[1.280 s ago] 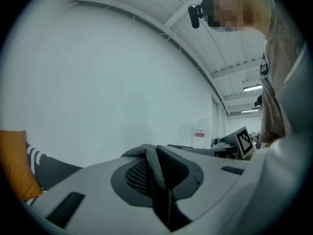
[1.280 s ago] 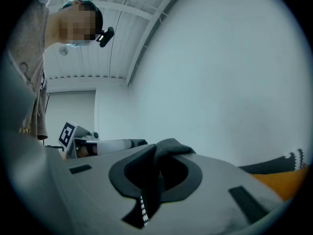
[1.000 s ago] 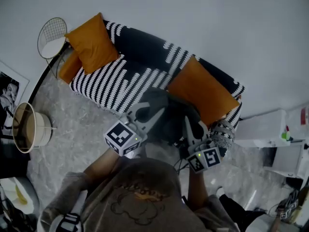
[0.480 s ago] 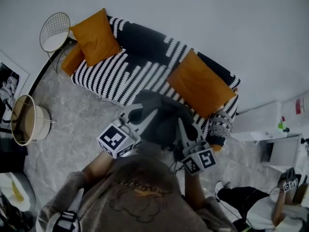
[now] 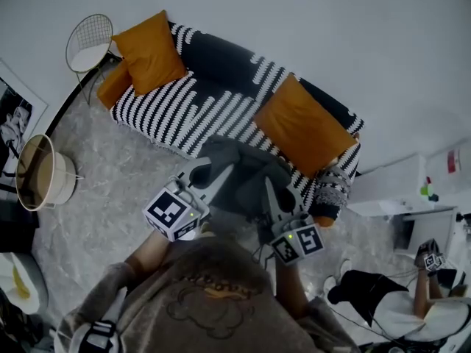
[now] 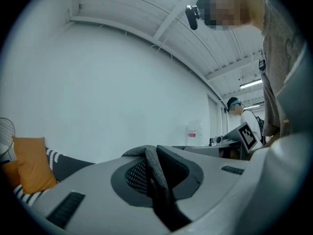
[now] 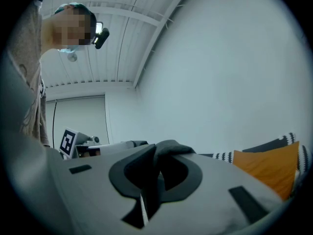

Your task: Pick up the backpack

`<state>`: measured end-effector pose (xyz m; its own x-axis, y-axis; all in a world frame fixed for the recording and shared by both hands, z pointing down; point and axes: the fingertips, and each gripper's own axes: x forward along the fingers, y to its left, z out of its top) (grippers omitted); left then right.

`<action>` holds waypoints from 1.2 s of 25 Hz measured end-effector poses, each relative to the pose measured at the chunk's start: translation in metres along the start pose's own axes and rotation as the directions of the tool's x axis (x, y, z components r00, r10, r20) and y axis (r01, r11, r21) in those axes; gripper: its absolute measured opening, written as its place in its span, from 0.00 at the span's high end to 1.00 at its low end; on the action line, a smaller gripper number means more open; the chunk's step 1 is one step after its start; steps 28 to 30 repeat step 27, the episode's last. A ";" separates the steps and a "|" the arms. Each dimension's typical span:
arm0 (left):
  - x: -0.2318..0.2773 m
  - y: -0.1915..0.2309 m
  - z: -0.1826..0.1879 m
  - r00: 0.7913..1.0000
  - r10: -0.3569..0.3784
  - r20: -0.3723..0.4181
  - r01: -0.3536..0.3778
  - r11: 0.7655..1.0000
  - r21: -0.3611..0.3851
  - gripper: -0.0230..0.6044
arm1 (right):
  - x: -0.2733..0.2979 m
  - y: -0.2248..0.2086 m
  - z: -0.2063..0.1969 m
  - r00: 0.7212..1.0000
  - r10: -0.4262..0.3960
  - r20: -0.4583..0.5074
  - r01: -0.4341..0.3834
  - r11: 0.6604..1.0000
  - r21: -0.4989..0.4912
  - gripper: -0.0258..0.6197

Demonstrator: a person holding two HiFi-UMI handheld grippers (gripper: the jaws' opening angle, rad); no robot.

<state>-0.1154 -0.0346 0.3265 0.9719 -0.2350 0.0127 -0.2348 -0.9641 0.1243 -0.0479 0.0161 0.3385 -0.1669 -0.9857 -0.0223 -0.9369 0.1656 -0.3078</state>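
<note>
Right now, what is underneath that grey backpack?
Beneath the backpack show the striped sofa and grey floor; an orange cushion lies beside it. The stretch of sofa directly under the bag is covered, so anything there cannot be seen.

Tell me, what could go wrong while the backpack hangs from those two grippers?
The left gripper and right gripper each pinch only a thin fold of the backpack, so it might slip out and drop. If one lets go, the bag could swing into the sofa beside it.

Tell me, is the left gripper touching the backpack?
Touching. In its own view, the left gripper is clamped on a grey strap of the backpack.
</note>
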 end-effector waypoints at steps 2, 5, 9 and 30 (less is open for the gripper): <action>0.002 -0.004 0.001 1.000 0.003 0.003 -0.003 1.000 0.001 0.93 | -0.004 -0.001 0.001 1.000 0.002 -0.001 -0.002 1.000 -0.008 0.91; 0.005 -0.011 -0.001 1.000 0.004 0.000 -0.004 1.000 0.004 0.93 | -0.012 -0.002 0.000 1.000 0.004 -0.002 -0.004 1.000 -0.013 0.91; 0.005 -0.016 -0.006 1.000 0.014 -0.016 -0.014 1.000 0.000 0.93 | -0.017 -0.005 0.000 1.000 0.008 -0.003 -0.008 1.000 -0.004 0.91; 0.015 -0.036 -0.009 0.999 0.046 -0.023 -0.046 0.999 0.000 0.93 | -0.032 -0.020 0.009 1.000 0.022 0.018 -0.023 0.999 0.023 0.91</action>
